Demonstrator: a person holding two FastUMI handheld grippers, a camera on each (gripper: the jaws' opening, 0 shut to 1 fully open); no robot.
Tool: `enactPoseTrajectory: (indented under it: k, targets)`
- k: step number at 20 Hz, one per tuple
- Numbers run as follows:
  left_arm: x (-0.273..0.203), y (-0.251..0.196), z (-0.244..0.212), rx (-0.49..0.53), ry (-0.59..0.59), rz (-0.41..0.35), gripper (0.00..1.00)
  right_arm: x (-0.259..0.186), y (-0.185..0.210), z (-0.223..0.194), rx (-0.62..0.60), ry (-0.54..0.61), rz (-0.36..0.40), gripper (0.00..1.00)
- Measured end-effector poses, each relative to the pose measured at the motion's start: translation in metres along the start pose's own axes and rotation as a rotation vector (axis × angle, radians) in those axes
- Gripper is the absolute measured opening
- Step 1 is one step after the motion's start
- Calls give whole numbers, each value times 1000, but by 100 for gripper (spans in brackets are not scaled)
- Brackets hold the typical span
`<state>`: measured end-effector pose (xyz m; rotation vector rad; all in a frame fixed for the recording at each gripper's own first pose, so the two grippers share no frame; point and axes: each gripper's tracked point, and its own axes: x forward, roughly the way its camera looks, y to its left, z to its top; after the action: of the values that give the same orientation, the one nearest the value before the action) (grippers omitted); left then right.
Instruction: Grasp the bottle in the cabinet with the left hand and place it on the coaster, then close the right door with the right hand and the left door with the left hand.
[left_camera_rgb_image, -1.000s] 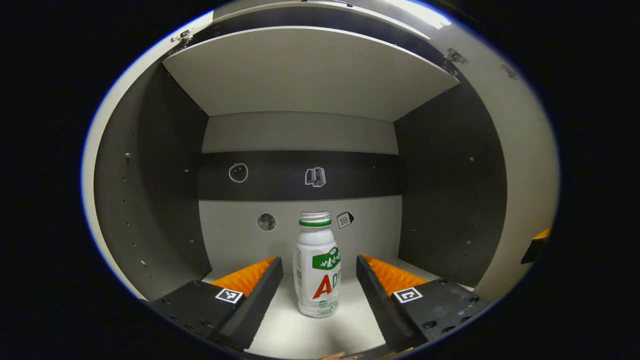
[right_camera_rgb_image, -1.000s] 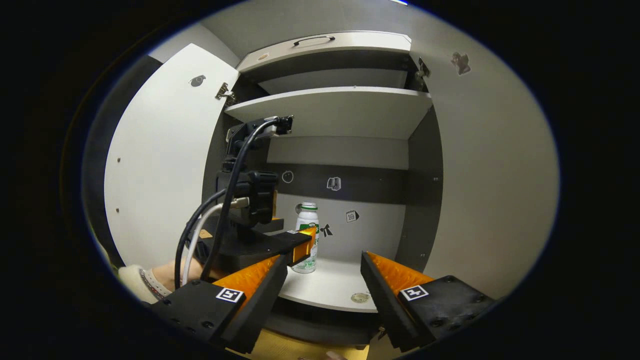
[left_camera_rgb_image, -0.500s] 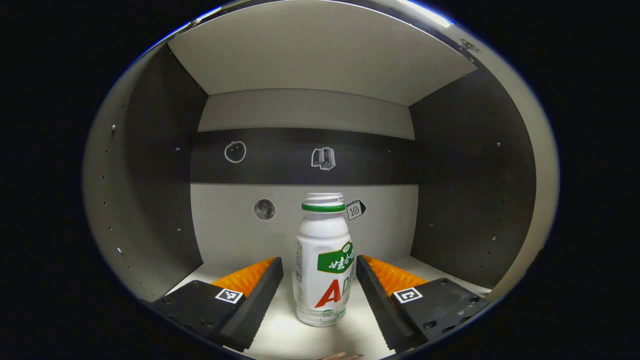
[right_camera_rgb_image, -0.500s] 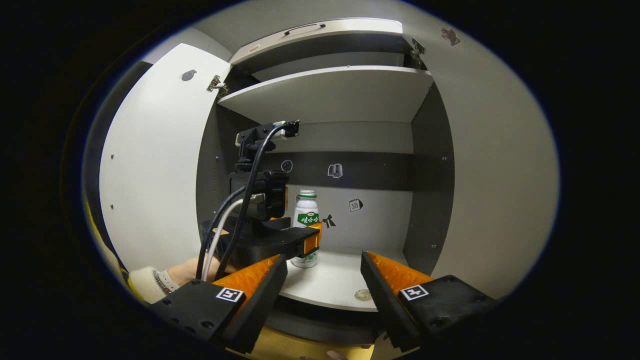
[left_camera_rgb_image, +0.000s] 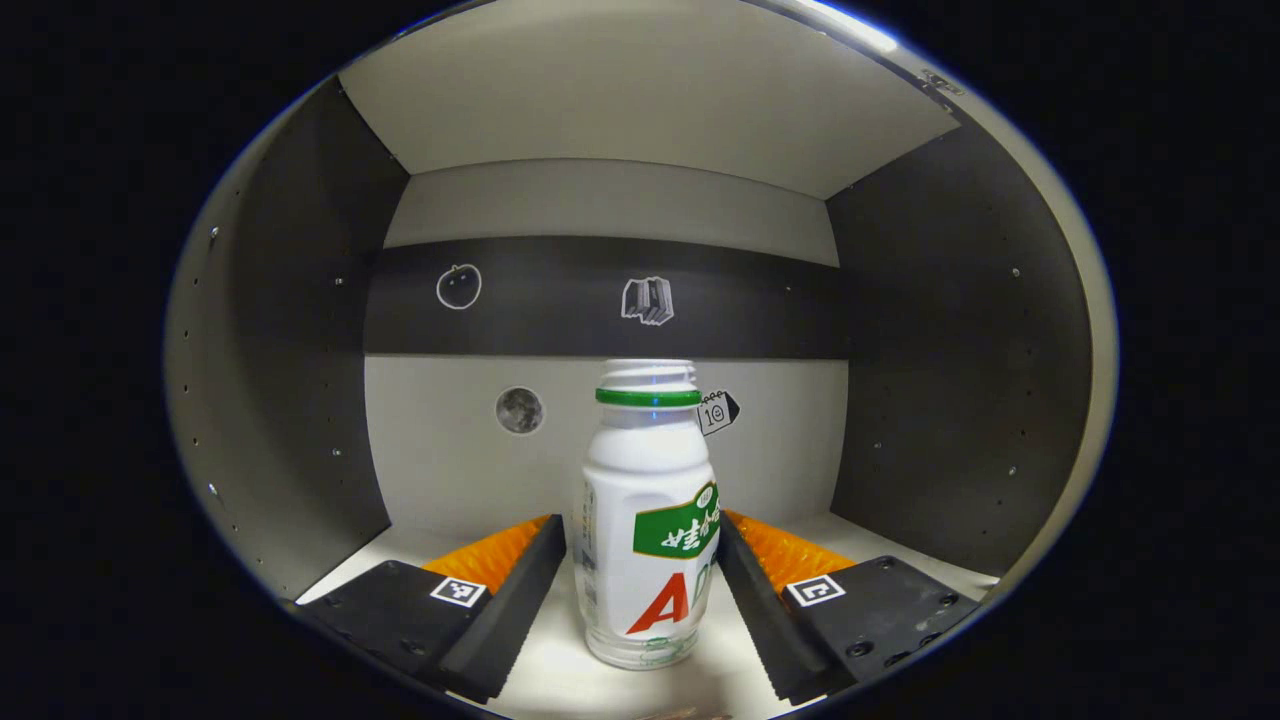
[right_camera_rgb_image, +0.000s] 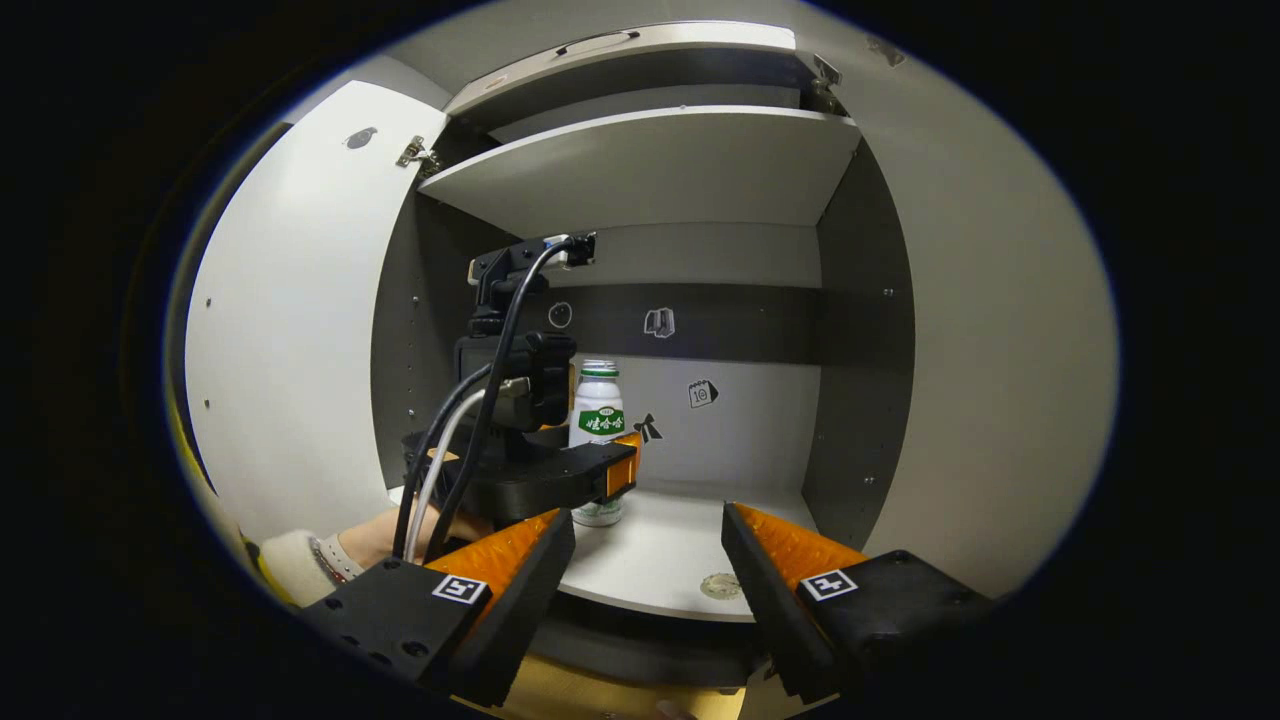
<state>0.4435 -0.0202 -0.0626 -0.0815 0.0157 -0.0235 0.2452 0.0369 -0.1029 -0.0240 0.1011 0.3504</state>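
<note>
A white bottle (left_camera_rgb_image: 648, 520) with a green neck band stands upright on the cabinet's lower shelf (left_camera_rgb_image: 560, 680). My left gripper (left_camera_rgb_image: 640, 520) is open and reaches into the cabinet, one finger on each side of the bottle. The bottle sits nearer the right finger; whether they touch I cannot tell. In the right gripper view the bottle (right_camera_rgb_image: 598, 410) stands behind the left gripper's near finger (right_camera_rgb_image: 622, 468), held by a hand with a pale sleeve (right_camera_rgb_image: 300, 555). My right gripper (right_camera_rgb_image: 648, 512) hangs open and empty in front of the cabinet.
Both cabinet doors stand open: the left door (right_camera_rgb_image: 300, 330) and the right door (right_camera_rgb_image: 990, 350). An upper shelf (right_camera_rgb_image: 650, 170) spans the cabinet overhead. A small round mark (right_camera_rgb_image: 720, 585) lies near the lower shelf's front edge. Cables (right_camera_rgb_image: 450, 450) trail from the left gripper.
My left gripper has pushed deeper into the cabinet, so the bottle now stands between its fingers instead of beyond the tips. The right gripper has drifted slightly closer to the cabinet.
</note>
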Motion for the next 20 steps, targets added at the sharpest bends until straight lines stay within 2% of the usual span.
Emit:
enactPoseTrajectory:
  k: [2, 3, 9, 20]
  targets:
    - [1, -2, 0, -26, -2, -3, 81, 1, -2, -1, -2, 2, -5, 98]
    - [0, -1, 1, -33, -3, -8, 80, 0, -2, -2, -1, 3, -7, 98]
    - [-15, -3, 19, -18, -29, -11, 79, -10, 1, 8, 8, -17, -8, 98]
    - [-99, 10, 66, -12, -94, 47, 78, -64, 7, 41, -10, -80, -27, 98]
